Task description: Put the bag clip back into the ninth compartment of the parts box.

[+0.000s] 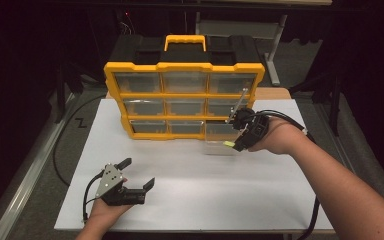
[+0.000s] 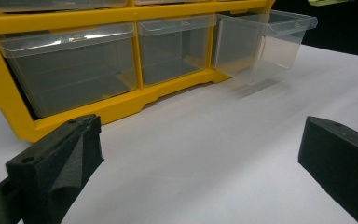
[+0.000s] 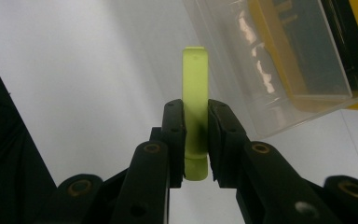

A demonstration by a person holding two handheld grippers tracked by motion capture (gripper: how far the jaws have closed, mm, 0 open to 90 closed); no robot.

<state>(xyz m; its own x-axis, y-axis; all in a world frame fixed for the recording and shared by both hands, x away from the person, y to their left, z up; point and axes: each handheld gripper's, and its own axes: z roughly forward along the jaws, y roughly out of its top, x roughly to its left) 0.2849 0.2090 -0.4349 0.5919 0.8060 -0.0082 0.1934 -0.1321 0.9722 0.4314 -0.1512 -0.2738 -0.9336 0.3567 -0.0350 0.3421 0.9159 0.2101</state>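
A yellow and black drawer cabinet [image 1: 185, 95] with clear drawers stands at the back of the white table [image 1: 180, 200]. Its bottom right drawer [image 1: 219, 142] is pulled out toward me; the left gripper view shows this clear drawer [image 2: 261, 42] sticking out of the yellow frame [image 2: 121, 105]. My right gripper [image 1: 236, 144] is shut on a small yellow-green bar [image 3: 195, 93], whose tip pokes out past the pads just beside the open drawer [image 3: 279, 65]. My left gripper [image 1: 139, 172] rests near the table's front left, jaws wide apart with nothing between them.
A black cable trails off the table's left side onto the floor [image 1: 60, 150]. A grey table leg and frame [image 1: 275, 45] stand behind the cabinet. Bare white tabletop lies between the two grippers.
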